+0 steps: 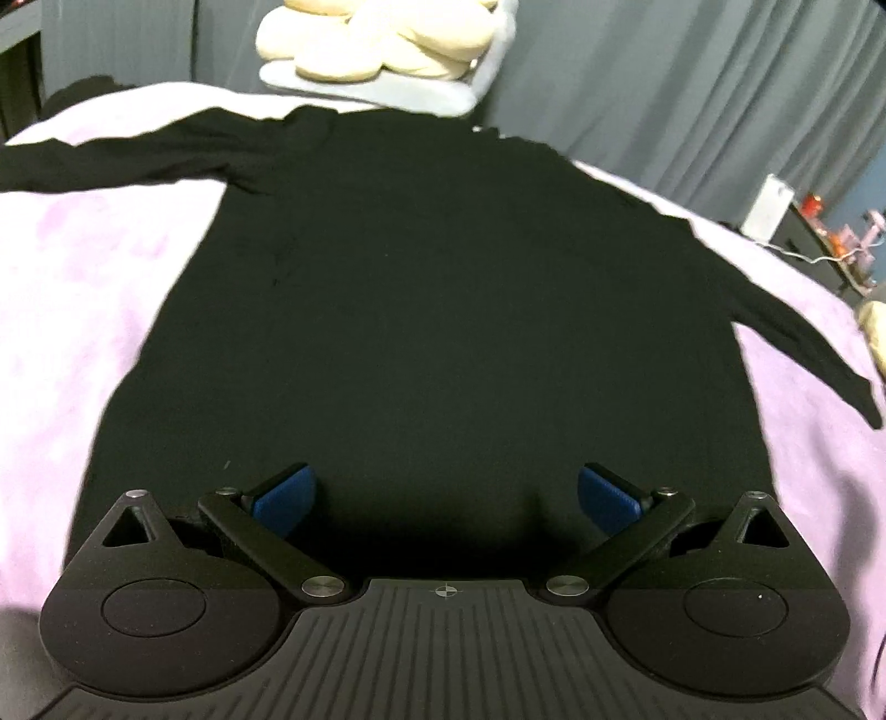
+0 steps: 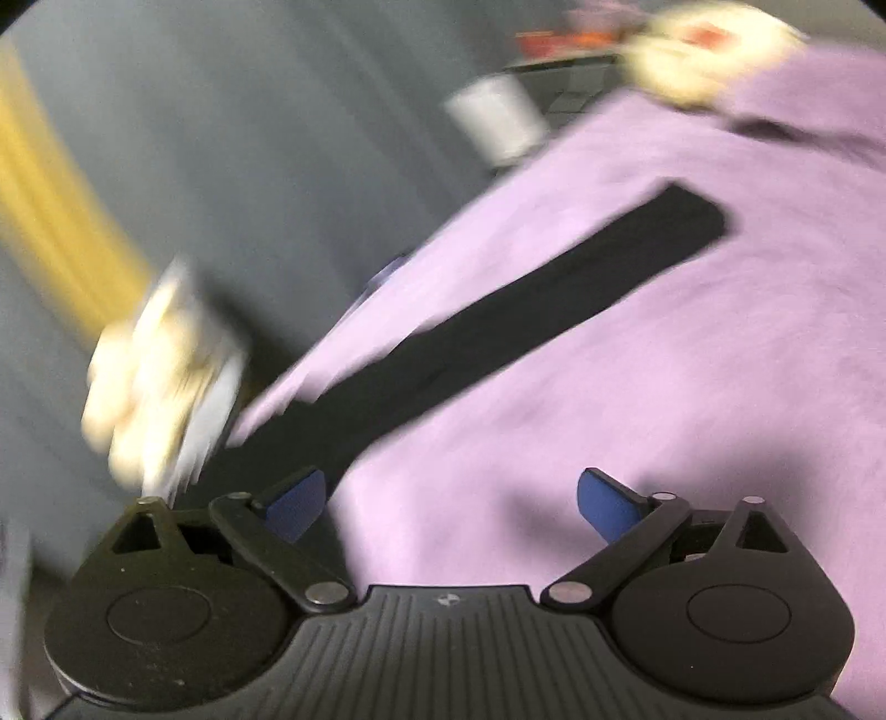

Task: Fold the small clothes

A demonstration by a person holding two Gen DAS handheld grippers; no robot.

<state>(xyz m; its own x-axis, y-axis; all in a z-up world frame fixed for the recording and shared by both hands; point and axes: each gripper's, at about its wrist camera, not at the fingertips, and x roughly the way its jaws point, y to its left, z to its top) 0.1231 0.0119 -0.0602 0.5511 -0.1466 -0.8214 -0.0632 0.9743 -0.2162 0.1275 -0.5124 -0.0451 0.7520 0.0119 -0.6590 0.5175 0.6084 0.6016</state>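
While both cameras look out over it, a lilac bedspread (image 1: 83, 288) fills most of each view, spread wide and slightly mottled. Grey curtains (image 1: 637, 83) hang behind the far edge of the bed.

On the bedspread lies a black long-sleeved top (image 1: 432, 310), flat and face up or face down, I cannot tell which. Its body runs from the near edge of the left wrist view to the far side, with the neck end farthest away. One sleeve stretches out to the far left; the other slants down toward the near right. In the blurred right wrist view, a single black sleeve (image 2: 526, 310) lies straight across the purple cloth, running from near left to far right.

Beyond the top's far end sits a pale cushion or soft toy (image 1: 382, 44) made of cream rounded lumps on a light grey base. At the far right, a small white box (image 1: 769, 207) stands among dark clutter too small to make out.

Nearest the lens, the left gripper (image 1: 446, 498) hovers over the top's hem with its blue-padded fingers (image 1: 288, 495) spread wide, holding nothing. The right gripper (image 2: 448, 501) is likewise spread wide and empty, over the bedspread beside the sleeve's near end.
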